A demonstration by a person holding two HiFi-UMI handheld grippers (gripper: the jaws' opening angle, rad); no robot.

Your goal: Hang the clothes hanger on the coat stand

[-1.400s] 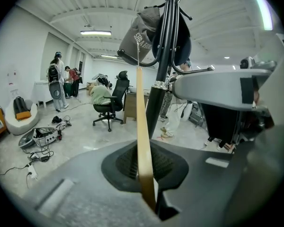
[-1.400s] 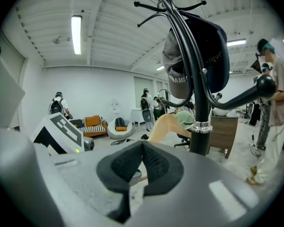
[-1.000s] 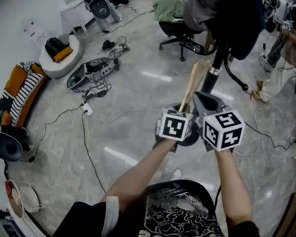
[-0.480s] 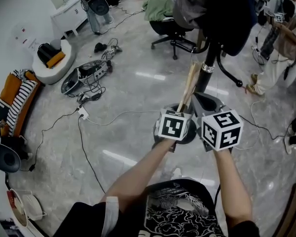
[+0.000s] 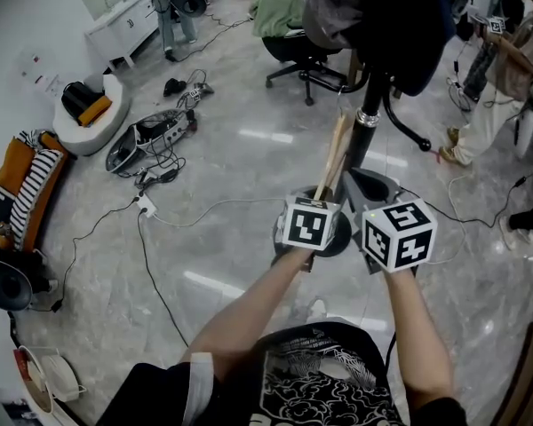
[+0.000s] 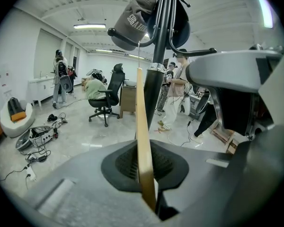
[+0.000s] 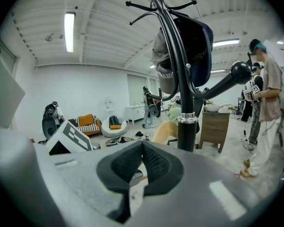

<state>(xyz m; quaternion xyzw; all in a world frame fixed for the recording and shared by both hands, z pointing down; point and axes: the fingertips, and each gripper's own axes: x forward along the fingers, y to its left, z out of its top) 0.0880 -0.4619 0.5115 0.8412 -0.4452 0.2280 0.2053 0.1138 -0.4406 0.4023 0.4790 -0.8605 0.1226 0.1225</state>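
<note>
Left gripper [image 6: 143,164]: jaws clamped on the clothes hanger [image 6: 141,122], pads pressing both flat faces of a thin, pale wooden bar. The bar rises steeply out of the gripper, leaning toward the pole of the coat stand [image 6: 156,79] and close in front of it. Cannot tell whether they touch. The hanger's hook is not clearly made out.

Right gripper [image 7: 142,162]: pads together, nothing between them, held just beside the left gripper.

Stand: upper arms carry a grey cap [image 6: 132,20] and dark items. 1 ball-tipped peg [image 7: 240,72] looks free in the right gripper view.

Handling, judged:
- Hanger is stiff, light wood with a smooth finish, not fragile.
- The grip sits low on a long bar, so the bar may pivot or slip between the pads when swung.
- A hold nearer the hook end would give better control.
- The empty right gripper could steady the upper bar.
</note>
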